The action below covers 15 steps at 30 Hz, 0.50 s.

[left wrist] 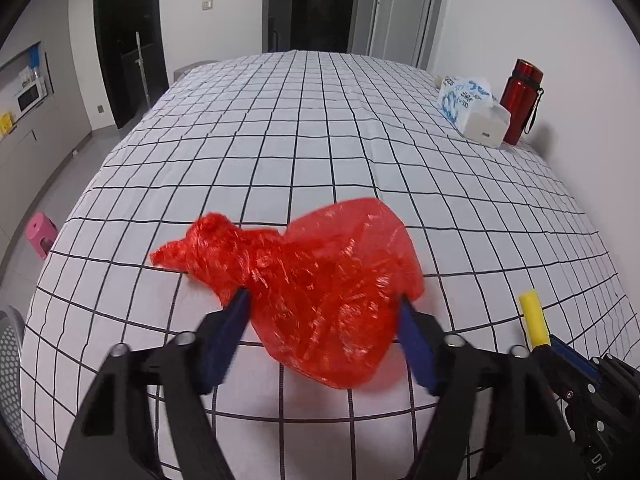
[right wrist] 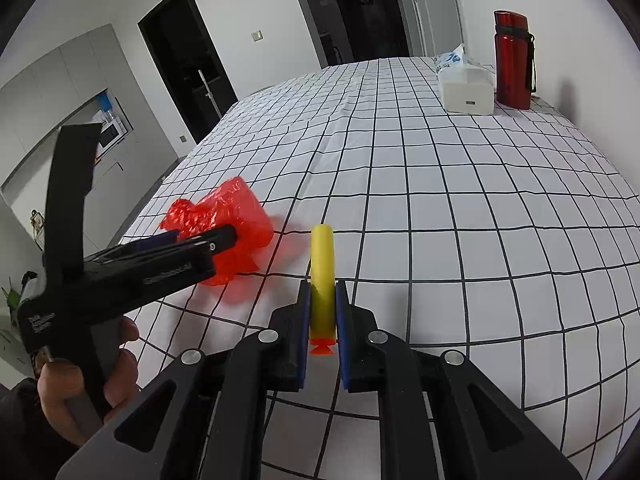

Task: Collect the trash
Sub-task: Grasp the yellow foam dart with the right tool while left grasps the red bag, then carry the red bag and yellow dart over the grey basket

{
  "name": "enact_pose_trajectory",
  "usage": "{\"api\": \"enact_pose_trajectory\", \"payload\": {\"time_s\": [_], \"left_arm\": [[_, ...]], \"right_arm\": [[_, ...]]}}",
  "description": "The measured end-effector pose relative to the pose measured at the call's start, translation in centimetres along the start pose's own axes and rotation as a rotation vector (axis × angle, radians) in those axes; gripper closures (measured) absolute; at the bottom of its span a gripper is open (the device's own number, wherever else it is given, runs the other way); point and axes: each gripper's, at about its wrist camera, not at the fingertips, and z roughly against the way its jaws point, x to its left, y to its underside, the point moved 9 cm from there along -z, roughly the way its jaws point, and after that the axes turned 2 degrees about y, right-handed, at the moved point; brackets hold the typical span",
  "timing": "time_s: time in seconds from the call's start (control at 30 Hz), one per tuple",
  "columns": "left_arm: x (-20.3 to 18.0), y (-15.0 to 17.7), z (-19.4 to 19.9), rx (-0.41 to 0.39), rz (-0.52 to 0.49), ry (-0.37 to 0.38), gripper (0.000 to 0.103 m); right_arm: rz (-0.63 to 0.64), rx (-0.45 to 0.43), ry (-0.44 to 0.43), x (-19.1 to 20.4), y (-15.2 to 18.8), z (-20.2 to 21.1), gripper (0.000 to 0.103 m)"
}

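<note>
A crumpled red plastic bag (left wrist: 320,280) lies on the checked tablecloth (left wrist: 320,128). My left gripper (left wrist: 324,300) is open, with its blue pads on either side of the bag's near part. The bag also shows in the right wrist view (right wrist: 236,216), partly behind the left gripper (right wrist: 200,240). My right gripper (right wrist: 322,292) is shut on a yellow foam dart (right wrist: 321,268) with an orange tip, held just above the cloth to the right of the bag. The dart's end shows in the left wrist view (left wrist: 534,316).
A red bottle (right wrist: 513,60) and a white tissue box (right wrist: 466,86) with a blue-printed pack stand at the table's far right by the wall. A pink stool (left wrist: 40,232) stands on the floor to the left. A metal chair back (left wrist: 10,352) is at the near left.
</note>
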Motion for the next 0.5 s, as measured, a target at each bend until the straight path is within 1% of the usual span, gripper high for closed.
{"api": "enact_pose_trajectory", "payload": {"time_s": [0.03, 0.07, 0.13, 0.17, 0.2, 0.3, 0.5], "left_arm": [[-0.1, 0.1, -0.1, 0.003, -0.005, 0.003, 0.05], [-0.1, 0.2, 0.0, 0.003, -0.008, 0.002, 0.054], [-0.1, 0.4, 0.3, -0.001, -0.016, -0.005, 0.067], [-0.1, 0.4, 0.5, -0.003, -0.02, -0.008, 0.071], [-0.1, 0.6, 0.8, -0.006, -0.026, -0.013, 0.077], [0.0, 1.0, 1.7, -0.006, -0.039, -0.036, 0.08], [0.7, 1.9, 4.5, -0.02, -0.044, -0.061, 0.08]], "right_arm": [[0.001, 0.0, 0.0, 0.0, 0.0, 0.0, 0.091], [0.001, 0.0, 0.0, 0.0, 0.0, 0.0, 0.091], [0.0, 0.0, -0.002, 0.1, 0.0, 0.0, 0.091], [0.001, 0.0, -0.002, 0.1, 0.0, 0.0, 0.091], [0.001, 0.001, -0.002, 0.1, 0.0, 0.0, 0.091], [0.003, 0.001, -0.004, 0.2, 0.0, 0.0, 0.091], [0.012, 0.012, -0.014, 0.8, 0.3, -0.6, 0.091]]}}
